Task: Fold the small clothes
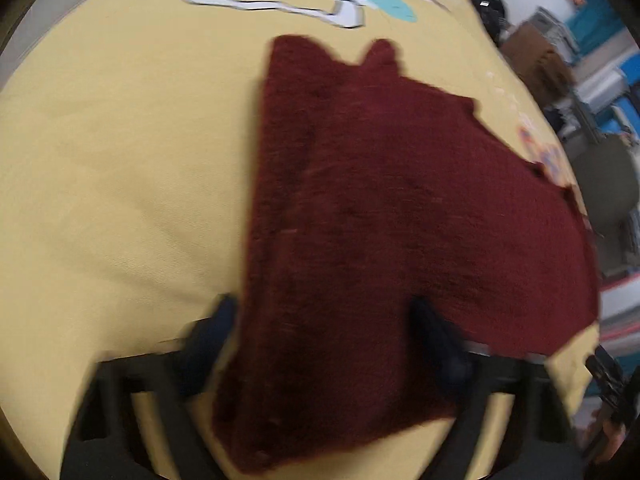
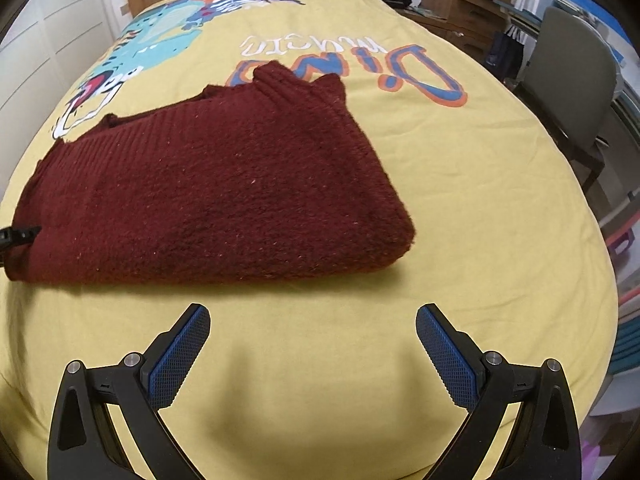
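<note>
The sweater [image 2: 208, 184] was a dark maroon, fuzzy ribbed knit, folded into a thick, flat wedge on the yellow bedspread [image 2: 460, 208]. From the right wrist it filled the frame from nine o'clock to the centre, its rounded fold toward four o'clock and two small peaks of fabric toward twelve. From the left wrist it [image 1: 380, 220] ran from centre toward six o'clock.

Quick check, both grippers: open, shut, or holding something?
Left gripper: shut on the maroon sweater, its edge between the fingers.
Right gripper: open, empty, over the yellow bedspread.
</note>
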A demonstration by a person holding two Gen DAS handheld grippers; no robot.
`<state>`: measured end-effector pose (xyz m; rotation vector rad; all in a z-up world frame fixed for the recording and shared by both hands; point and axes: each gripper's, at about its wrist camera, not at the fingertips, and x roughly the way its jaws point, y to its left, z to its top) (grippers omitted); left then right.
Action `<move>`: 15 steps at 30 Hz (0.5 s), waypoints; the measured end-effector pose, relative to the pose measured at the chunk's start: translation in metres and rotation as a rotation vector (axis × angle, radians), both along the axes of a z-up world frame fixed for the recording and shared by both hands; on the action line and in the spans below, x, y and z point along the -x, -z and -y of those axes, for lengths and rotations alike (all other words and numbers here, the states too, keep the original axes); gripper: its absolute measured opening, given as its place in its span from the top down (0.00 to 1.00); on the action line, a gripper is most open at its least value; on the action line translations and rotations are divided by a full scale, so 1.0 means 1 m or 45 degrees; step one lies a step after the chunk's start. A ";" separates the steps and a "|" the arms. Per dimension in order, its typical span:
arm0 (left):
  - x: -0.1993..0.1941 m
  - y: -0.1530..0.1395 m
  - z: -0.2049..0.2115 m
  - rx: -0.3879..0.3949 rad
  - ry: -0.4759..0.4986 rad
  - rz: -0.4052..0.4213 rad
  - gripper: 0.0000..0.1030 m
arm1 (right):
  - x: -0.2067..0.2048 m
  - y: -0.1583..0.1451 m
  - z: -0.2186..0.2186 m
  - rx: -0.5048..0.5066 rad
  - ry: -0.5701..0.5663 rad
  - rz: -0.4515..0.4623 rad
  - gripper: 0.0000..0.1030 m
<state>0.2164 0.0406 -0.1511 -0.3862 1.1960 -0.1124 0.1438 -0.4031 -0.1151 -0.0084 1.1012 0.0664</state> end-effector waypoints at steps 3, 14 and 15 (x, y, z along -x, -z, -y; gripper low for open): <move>0.000 -0.009 0.002 0.019 0.009 -0.015 0.66 | 0.000 -0.003 0.002 -0.012 0.008 0.006 0.00; 0.004 -0.102 0.056 0.011 0.051 0.143 0.74 | -0.004 -0.023 0.019 -0.068 0.035 0.065 0.00; 0.001 -0.110 0.066 0.016 0.069 0.158 0.75 | -0.004 -0.025 0.022 -0.075 0.042 0.070 0.00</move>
